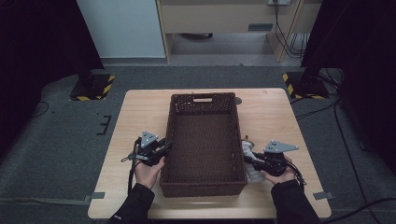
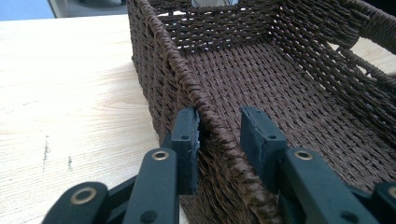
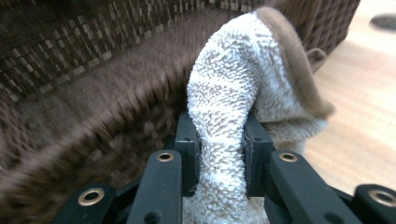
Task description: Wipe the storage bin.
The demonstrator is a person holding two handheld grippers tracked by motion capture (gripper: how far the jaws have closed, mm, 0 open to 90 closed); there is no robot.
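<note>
basket (image 1: 204, 140) interior open (seemingly), walls obstruct

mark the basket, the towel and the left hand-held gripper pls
basket (image 2: 261, 74), left gripper view, woven floor.
towel (image 3: 224, 93), right gripper view, white terry fold.
left hand-held gripper (image 2: 219, 133), left gripper view, midway between its fingertips, astride the rim.

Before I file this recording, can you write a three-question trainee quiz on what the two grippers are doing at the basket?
1. True or false: the right gripper is clamped on a terry towel.
2. What do the left gripper's jaws straddle? A) the basket's side rim B) its cut-out handle C) the table edge
3. Fill in: the towel lies ___ the wicker basket, beside its right wall.

Key: 1 true; 2 A; 3 outside.
</note>
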